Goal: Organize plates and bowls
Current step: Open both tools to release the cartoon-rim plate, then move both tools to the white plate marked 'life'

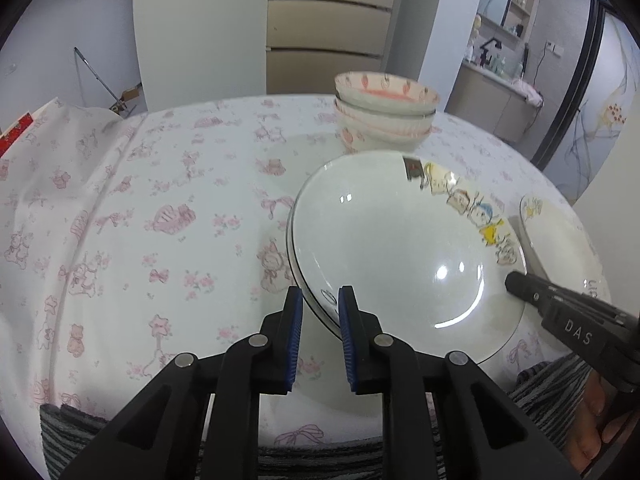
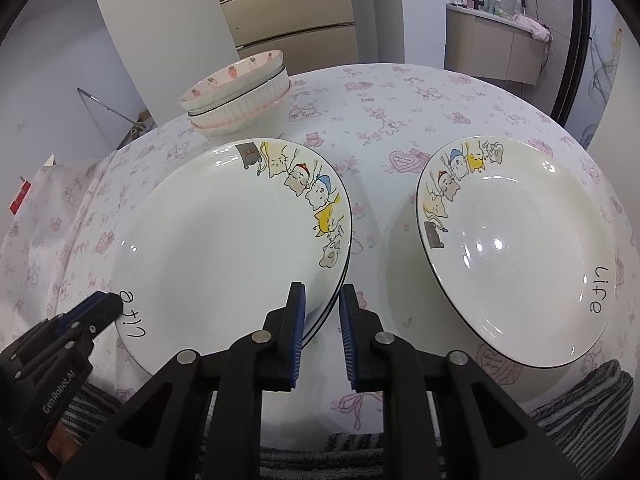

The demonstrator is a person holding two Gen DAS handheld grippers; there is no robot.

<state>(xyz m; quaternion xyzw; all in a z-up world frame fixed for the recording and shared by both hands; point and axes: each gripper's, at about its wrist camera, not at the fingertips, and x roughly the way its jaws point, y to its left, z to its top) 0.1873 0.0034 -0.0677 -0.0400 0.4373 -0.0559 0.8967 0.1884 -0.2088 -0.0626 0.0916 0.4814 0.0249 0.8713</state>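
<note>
A stack of white cat-print plates (image 1: 392,248) (image 2: 224,240) lies on the tablecloth in front of me. My left gripper (image 1: 320,300) is shut on the stack's left rim, near the word "Life", and its tip (image 2: 108,308) shows at the left of the right wrist view. My right gripper (image 2: 322,300) is shut on the stack's right rim, and its black tip (image 1: 516,280) shows in the left wrist view. How many of the stacked rims sit between each pair of pads I cannot tell. Another cat-print plate (image 2: 520,248) (image 1: 560,248) lies alone to the right. Strawberry-print bowls (image 1: 384,116) (image 2: 240,92) stand stacked behind the plates.
The round table wears a white cloth with pink prints (image 1: 160,200). A striped grey sleeve (image 2: 592,404) and a hand (image 1: 600,420) sit at the near edge. Behind the table are a beige cabinet (image 1: 328,40) and a counter with bottles (image 2: 492,12).
</note>
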